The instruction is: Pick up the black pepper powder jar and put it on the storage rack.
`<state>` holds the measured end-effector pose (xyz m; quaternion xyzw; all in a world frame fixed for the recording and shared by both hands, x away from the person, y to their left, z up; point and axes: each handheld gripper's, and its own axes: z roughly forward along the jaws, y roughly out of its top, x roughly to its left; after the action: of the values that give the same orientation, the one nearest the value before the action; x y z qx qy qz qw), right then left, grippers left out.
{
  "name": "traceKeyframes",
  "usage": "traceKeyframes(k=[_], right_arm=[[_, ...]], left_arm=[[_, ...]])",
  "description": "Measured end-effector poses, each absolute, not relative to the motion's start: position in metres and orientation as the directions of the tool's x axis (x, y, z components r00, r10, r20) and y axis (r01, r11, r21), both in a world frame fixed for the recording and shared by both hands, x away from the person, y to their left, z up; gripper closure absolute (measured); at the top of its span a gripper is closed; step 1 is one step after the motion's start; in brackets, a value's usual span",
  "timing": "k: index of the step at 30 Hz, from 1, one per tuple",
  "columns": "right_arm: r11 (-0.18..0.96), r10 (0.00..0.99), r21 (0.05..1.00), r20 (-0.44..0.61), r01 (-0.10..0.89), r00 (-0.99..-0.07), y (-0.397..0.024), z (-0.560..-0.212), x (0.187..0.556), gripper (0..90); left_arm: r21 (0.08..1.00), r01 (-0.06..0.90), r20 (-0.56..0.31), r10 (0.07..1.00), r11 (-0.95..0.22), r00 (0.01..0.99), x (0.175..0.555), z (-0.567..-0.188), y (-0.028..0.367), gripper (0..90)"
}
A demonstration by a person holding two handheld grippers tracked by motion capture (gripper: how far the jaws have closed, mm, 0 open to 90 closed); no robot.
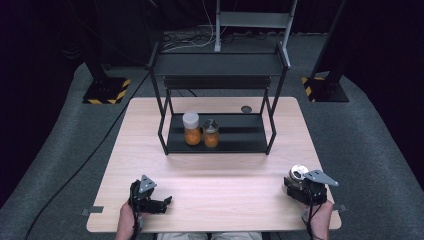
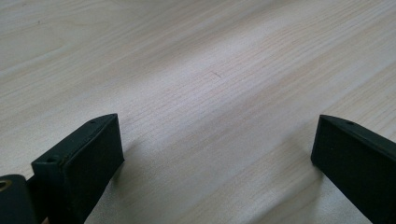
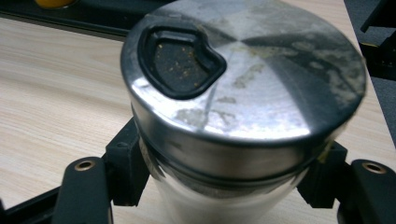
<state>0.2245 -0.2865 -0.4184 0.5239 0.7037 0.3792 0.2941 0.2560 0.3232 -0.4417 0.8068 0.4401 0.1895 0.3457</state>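
Your left gripper (image 1: 150, 199) rests low on the surface (image 1: 210, 180), jaws spread wide with nothing but bare wood between them. Ahead of both jaws, two jars (image 1: 192, 128) of orange stuff stand side by side on the rack's (image 1: 220, 131) lower shelf: one white-capped, one metal-lidded (image 1: 211, 133). Your right gripper (image 1: 306, 187) has its jaws clamped on one shaker (image 3: 243, 93), squeezing its body just under the steel lid. Expect it rigid, smooth and likely slippery; the lid's pour opening is crusted with powder, so keep it upright.
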Motion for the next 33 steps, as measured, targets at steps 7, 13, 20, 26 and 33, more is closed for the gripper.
traceKeyframes(k=[7,13,20,26,33], right_arm=[[0.169,0.956,0.846,-0.017,0.506,-0.292,-0.285,-0.416,0.224,30.3],[0.18,0.952,0.847,-0.023,0.5,-0.305,-0.283,-0.414,0.224,30.3],[0.195,0.945,0.852,-0.03,0.486,-0.326,-0.279,-0.411,0.225,30.3],[0.216,0.938,0.849,-0.043,0.483,-0.344,-0.274,-0.409,0.228,30.3],[0.235,0.931,0.847,-0.054,0.476,-0.362,-0.269,-0.406,0.231,30.4]], left_arm=[[0.726,0.579,0.0,0.842,-0.371,0.54,0.256,-0.442,0.323,1.7],[0.726,0.579,0.0,0.842,-0.371,0.539,0.256,-0.442,0.323,1.7],[0.726,0.579,0.0,0.842,-0.371,0.539,0.256,-0.442,0.323,1.7],[0.725,0.579,0.001,0.841,-0.373,0.54,0.256,-0.442,0.323,1.7],[0.726,0.579,0.0,0.842,-0.371,0.539,0.256,-0.442,0.323,1.7]])
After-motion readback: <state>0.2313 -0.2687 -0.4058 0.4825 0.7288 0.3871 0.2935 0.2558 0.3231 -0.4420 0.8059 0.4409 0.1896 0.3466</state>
